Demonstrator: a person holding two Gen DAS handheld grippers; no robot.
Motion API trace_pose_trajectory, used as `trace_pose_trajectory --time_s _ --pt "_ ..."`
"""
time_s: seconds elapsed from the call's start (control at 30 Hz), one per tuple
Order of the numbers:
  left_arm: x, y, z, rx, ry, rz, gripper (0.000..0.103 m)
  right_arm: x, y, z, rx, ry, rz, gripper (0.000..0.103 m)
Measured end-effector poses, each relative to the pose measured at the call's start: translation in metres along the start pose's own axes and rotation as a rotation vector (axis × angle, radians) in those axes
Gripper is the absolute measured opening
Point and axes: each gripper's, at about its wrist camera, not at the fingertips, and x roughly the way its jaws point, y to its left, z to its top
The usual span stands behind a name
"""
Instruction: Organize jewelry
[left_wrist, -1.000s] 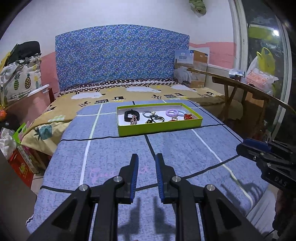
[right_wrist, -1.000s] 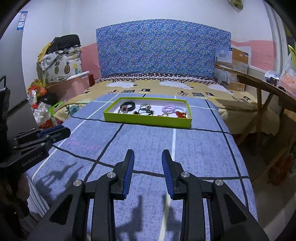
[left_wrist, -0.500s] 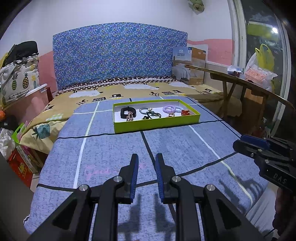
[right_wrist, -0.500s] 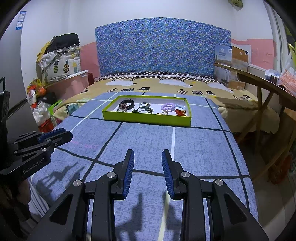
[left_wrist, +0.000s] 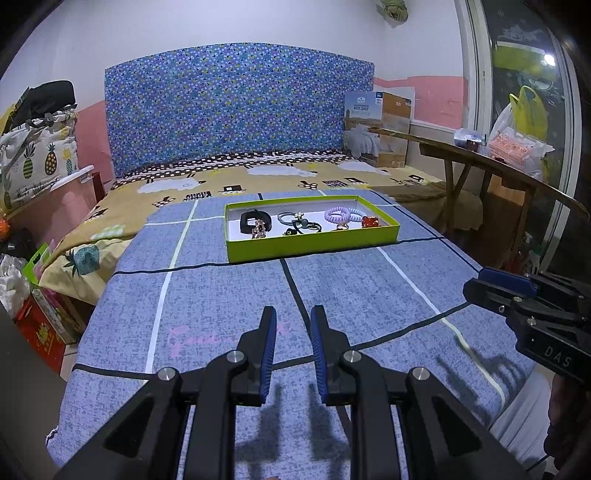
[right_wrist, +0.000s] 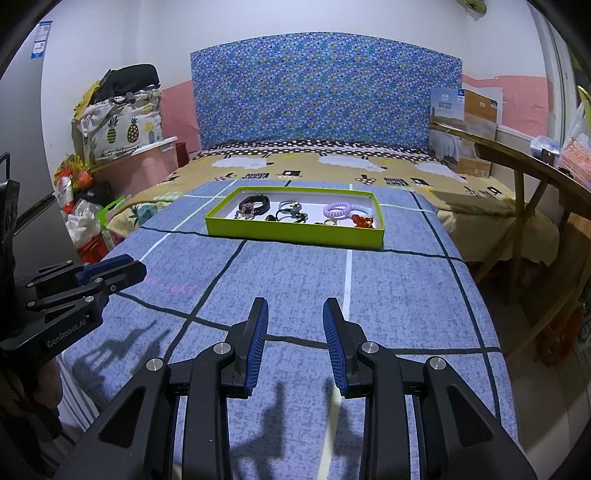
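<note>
Left wrist view: both hand-held grippers (left_wrist: 292, 319) (right_wrist: 294, 312) gape empty above the blue bed (left_wrist: 221, 295); green tray (left_wrist: 312, 243) ahead; floral headboard (left_wrist: 236, 107) beyond.

Green tray (left_wrist: 314, 248) a touch further left and more level in left wrist view, slight drift only

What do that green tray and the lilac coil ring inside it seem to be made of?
Green tray: probably cardboard, matte, with thin straight folded walls and a white lining. Lilac coil ring: likely soft plastic, slightly glossy, wound like a phone cord; too small to be sure.
</note>
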Motion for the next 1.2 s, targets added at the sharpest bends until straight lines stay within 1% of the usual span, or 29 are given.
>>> trace_pose_trajectory --time_s 1.2 --pt "0.0017 0.0028 -0.0038 0.006 0.005 0.010 0.020 0.0013 0.0002 0.0007 0.001 0.004 0.000 0.032"
